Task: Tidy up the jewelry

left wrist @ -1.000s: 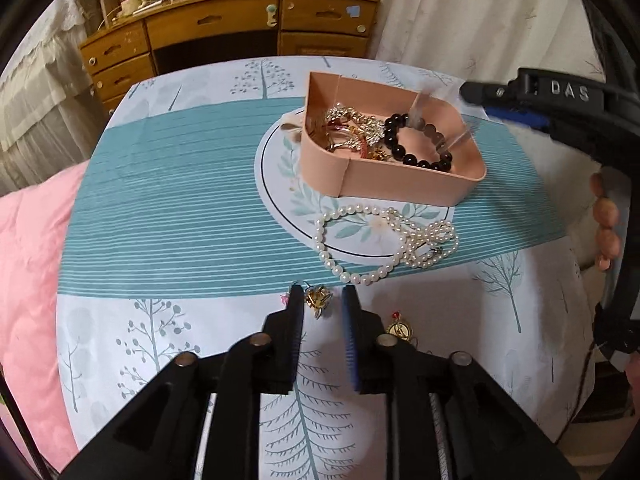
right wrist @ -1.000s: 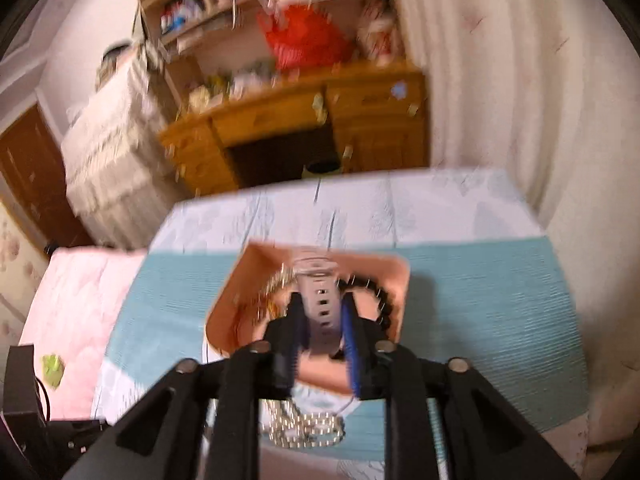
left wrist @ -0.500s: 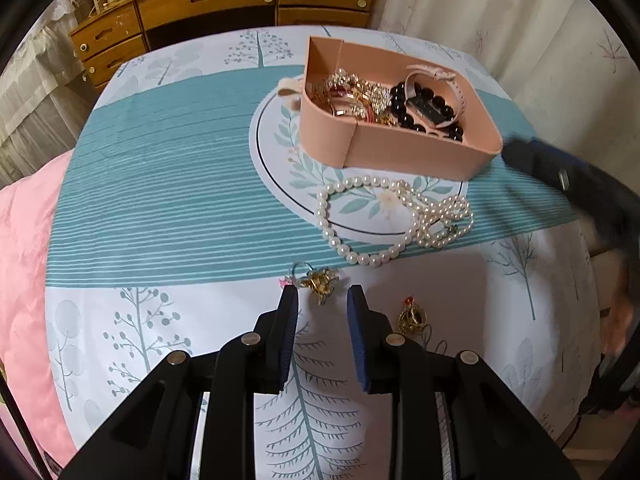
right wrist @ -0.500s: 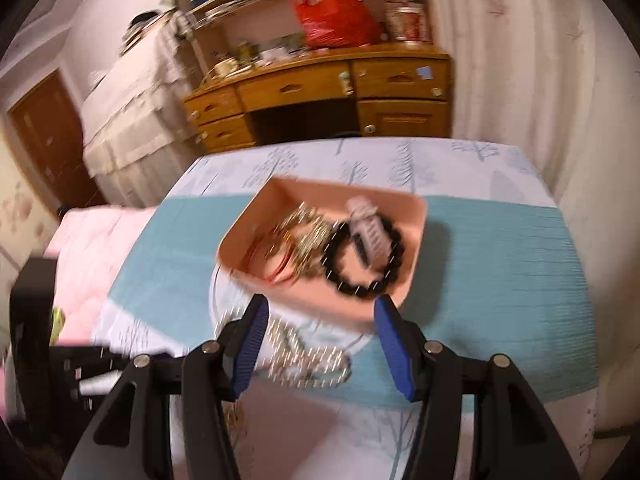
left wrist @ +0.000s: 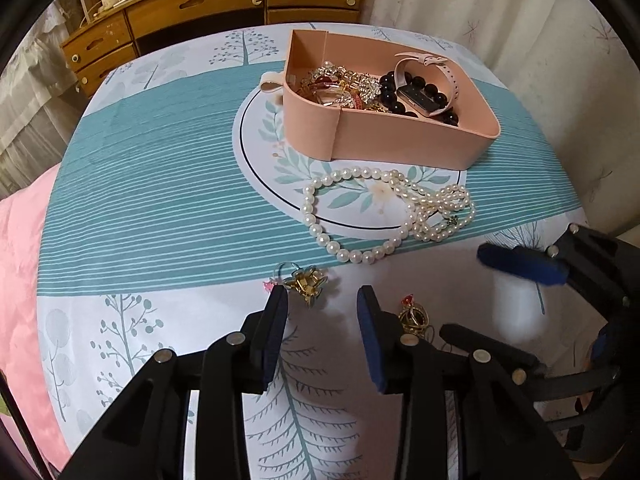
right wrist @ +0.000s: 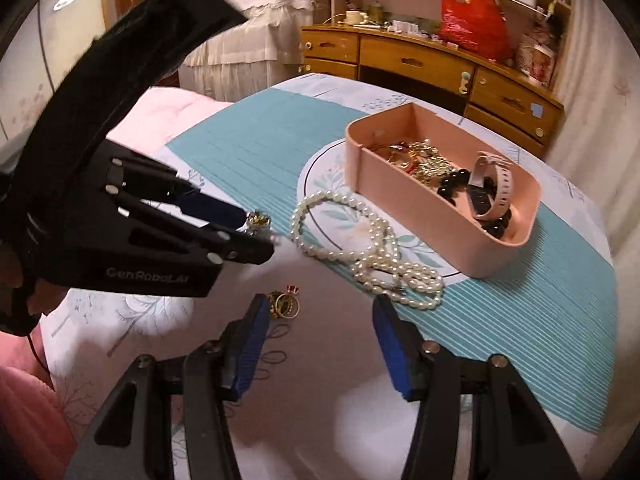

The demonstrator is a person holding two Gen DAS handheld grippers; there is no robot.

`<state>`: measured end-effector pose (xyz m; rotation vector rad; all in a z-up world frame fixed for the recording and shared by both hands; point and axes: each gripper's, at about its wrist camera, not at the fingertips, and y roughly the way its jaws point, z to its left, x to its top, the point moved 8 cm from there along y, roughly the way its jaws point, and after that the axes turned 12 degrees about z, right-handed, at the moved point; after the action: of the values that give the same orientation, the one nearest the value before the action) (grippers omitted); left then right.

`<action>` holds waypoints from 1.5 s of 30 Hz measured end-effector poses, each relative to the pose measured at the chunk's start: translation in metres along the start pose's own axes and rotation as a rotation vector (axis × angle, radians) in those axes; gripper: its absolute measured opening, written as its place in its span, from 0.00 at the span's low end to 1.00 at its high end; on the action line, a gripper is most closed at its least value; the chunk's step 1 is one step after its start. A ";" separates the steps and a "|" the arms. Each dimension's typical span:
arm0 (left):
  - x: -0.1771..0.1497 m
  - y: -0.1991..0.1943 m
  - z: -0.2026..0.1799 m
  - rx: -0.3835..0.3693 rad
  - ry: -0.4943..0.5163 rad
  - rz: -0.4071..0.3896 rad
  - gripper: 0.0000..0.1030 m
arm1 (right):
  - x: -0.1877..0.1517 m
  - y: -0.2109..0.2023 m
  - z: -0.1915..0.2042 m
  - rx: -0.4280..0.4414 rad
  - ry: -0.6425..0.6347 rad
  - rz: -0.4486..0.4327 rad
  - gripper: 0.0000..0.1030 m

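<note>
Right gripper lowered from tray, left gripper low, both fingers spread, empty.

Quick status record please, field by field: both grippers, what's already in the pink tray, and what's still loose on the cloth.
left gripper: open, empty, low over the cloth
right gripper: open, empty
pink tray: on the round leaf print of the tablecloth
in tray: pink watch, black bead bracelet, gold pieces
loose: pearl necklace, in front of the tray
loose: gold brooch, just ahead of the left gripper's left finger
loose: gold rings with red charm, by the right gripper's left finger
</note>
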<state>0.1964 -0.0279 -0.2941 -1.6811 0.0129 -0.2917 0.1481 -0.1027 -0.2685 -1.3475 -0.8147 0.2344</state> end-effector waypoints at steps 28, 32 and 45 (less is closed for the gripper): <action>0.003 0.006 0.004 0.056 0.022 -0.030 0.21 | -0.001 0.022 0.022 0.061 -0.150 0.041 0.18; 0.003 0.006 0.003 0.059 0.027 -0.032 0.21 | 0.000 0.021 0.018 0.077 -0.114 0.045 0.16; 0.004 0.007 0.002 0.056 0.035 -0.026 0.21 | 0.007 0.024 0.000 0.131 0.009 0.047 0.16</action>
<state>0.2015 -0.0271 -0.3001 -1.6212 0.0090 -0.3377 0.1608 -0.0927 -0.2880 -1.2448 -0.7478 0.3132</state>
